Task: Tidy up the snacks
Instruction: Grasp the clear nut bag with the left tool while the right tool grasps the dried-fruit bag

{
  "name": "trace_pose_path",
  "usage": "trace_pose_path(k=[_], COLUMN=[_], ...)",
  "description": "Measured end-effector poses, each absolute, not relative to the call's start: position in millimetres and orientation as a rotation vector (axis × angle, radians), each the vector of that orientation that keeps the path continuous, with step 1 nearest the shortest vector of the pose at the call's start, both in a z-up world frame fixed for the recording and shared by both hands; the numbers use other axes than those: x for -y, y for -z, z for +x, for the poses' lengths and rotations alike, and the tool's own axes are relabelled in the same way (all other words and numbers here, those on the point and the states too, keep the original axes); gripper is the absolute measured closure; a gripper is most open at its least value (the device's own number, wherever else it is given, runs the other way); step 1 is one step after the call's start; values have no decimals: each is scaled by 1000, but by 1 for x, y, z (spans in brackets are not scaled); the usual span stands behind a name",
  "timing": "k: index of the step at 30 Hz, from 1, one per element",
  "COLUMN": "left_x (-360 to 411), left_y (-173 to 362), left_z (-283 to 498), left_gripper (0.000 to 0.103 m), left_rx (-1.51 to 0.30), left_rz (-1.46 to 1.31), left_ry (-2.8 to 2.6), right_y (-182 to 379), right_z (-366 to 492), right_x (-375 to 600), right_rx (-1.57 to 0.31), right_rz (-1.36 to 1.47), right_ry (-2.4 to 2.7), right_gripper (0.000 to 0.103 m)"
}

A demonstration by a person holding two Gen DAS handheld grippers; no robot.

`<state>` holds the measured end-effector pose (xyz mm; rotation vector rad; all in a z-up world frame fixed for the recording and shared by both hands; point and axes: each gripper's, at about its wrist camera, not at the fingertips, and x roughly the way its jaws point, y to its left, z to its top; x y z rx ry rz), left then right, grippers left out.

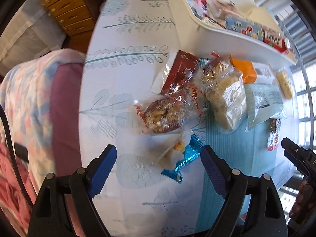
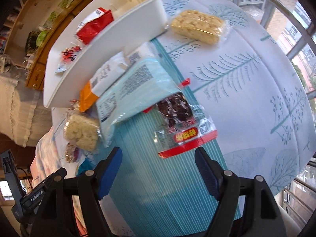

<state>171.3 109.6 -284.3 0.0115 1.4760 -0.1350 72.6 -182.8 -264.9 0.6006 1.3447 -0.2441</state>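
**Plastic, film and cloth across the snack table**

The tablecloth looks like smooth printed cloth, matt, with a finely ribbed teal band. The white bin is hard plastic with a soft, even sheen. Most snacks sit in clear crinkly film that catches glare: the nut-cluster pack, the puffed-rice bar with its rough, knobbly surface, and the dark snack in the red-edged wrapper. The blue wrapper is shiny foil-like film. The left gripper and right gripper are matt black plastic with metal rivets; the pads are blue and ridged. The drawers are glossy wood, and the blanket looks fleecy.
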Motion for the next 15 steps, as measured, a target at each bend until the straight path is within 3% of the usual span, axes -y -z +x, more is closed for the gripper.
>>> trace_pose_path(k=[15], left_x=[-80], left_y=[318], left_z=[203], left_gripper=[17], left_rx=[-1390], left_rz=[199], left_ry=[253], right_y=[303], right_z=[62], right_x=[168], right_rx=[-1201], right_rz=[349], right_ry=[370], right_gripper=[27])
